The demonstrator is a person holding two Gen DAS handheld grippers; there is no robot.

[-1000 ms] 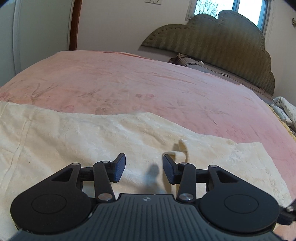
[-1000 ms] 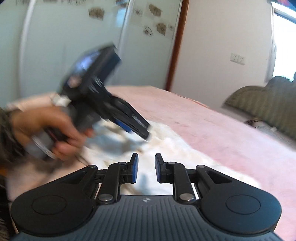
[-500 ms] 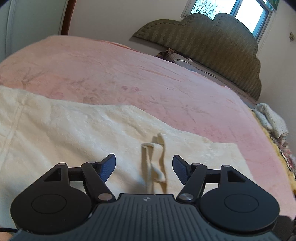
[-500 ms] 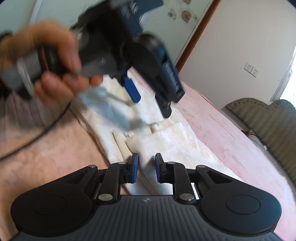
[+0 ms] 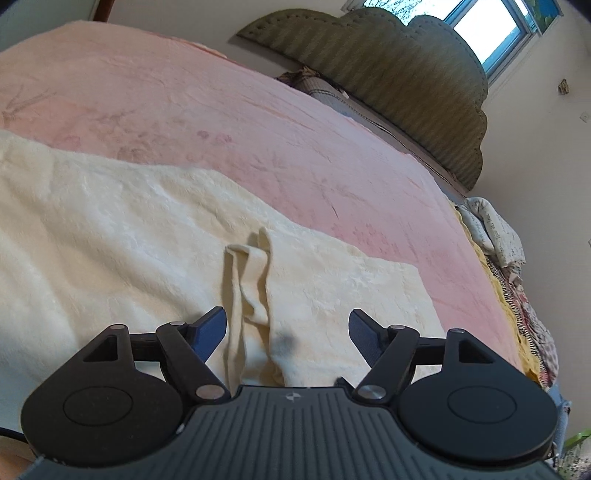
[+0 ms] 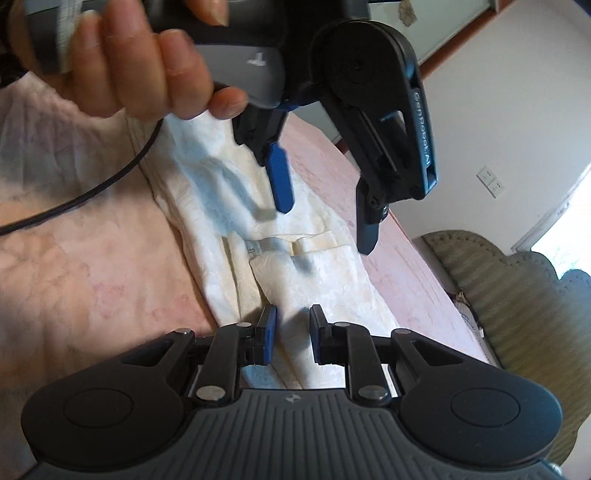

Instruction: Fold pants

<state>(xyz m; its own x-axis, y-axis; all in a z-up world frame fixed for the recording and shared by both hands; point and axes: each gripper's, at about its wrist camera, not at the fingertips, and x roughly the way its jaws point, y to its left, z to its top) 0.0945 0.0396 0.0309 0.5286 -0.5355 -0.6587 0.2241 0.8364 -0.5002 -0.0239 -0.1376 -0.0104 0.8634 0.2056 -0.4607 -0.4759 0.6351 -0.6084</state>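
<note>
1. Pants (image 5: 122, 236), cream and softly textured, lie spread flat on the pink bedspread (image 5: 207, 110), running as a long band across the near part of the bed.
2. A narrow strap of the same cream cloth (image 5: 255, 288) stands up from the pants in a small loop and trails down toward the left wrist camera.
3. In the right wrist view the pants (image 6: 332, 280) show a folded flap and a seam line near the middle, with a small metal fastener beside it.
4. The left gripper (image 5: 288, 332) has just been opening its jaws; they now stand wide apart with the strap rising between them, and neither blue pad presses on it.
5. From the right wrist view the left gripper (image 6: 325, 218) hangs over the pants, fingers pointing down, held by a hand (image 6: 122, 62) around its grey handle.
6. A black cable (image 6: 85, 195) trails from that handle across the bedspread.
7. The right gripper (image 6: 291, 332) sits low over the pants with only a narrow gap between its pads; cloth lies beneath the gap, and I cannot tell whether any is pinched.
8. A padded olive headboard (image 5: 388, 74) stands at the far end of the bed, under a window (image 5: 491, 33).
9. Patterned bedding (image 5: 498, 240) is heaped at the bed's right edge.
</note>
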